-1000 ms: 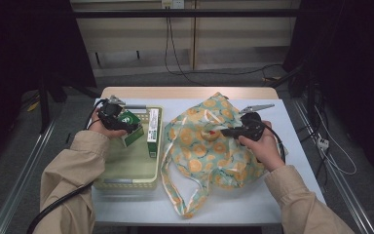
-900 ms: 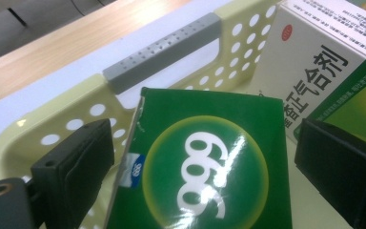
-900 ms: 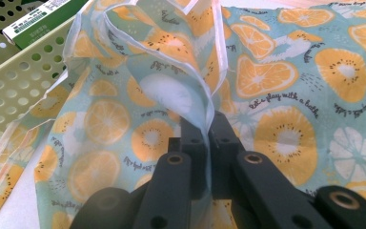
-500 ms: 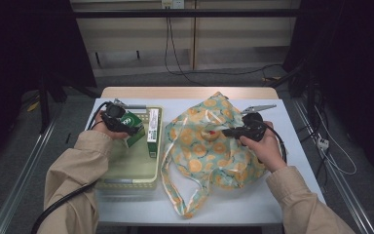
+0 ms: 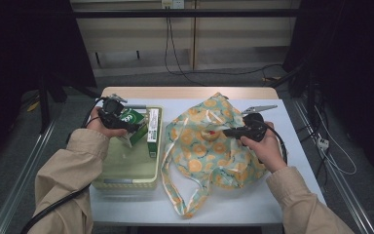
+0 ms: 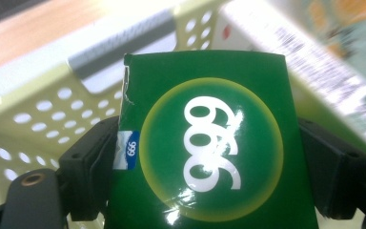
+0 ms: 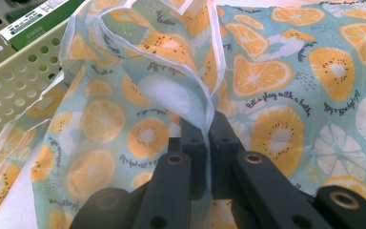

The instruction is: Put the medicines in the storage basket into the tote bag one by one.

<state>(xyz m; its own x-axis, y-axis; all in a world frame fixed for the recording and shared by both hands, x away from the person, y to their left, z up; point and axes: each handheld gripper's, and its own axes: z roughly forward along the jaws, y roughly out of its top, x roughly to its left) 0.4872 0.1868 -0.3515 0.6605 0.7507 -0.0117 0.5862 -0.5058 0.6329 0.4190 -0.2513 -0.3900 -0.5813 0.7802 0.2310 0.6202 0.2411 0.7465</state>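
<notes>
A green box [image 5: 132,119] with a round yellow-ringed logo [image 6: 209,152] sits between the jaws of my left gripper [image 5: 126,127], over the far end of a pale yellow-green perforated basket [image 5: 126,180]. The jaws have just been closing, and both pads now press on the box's sides. My right gripper [image 5: 225,131] is shut on a fold of a fruit-print cloth bag [image 5: 209,156] that lies on the table beside the basket. In the right gripper view the pinched edge of the bag [image 7: 267,71] rises from between the jaws [image 7: 208,129].
A long green and white carton [image 5: 152,129] leans along the basket's right wall, close to the held box. The bag's handles trail toward the table's near edge [image 5: 185,204]. Cables run from both grippers. The basket's wall [image 7: 14,81] stands left of the bag.
My left hand has risen a little with the green box, which now sits higher in the basket. The right hand and the bag have stayed put.
</notes>
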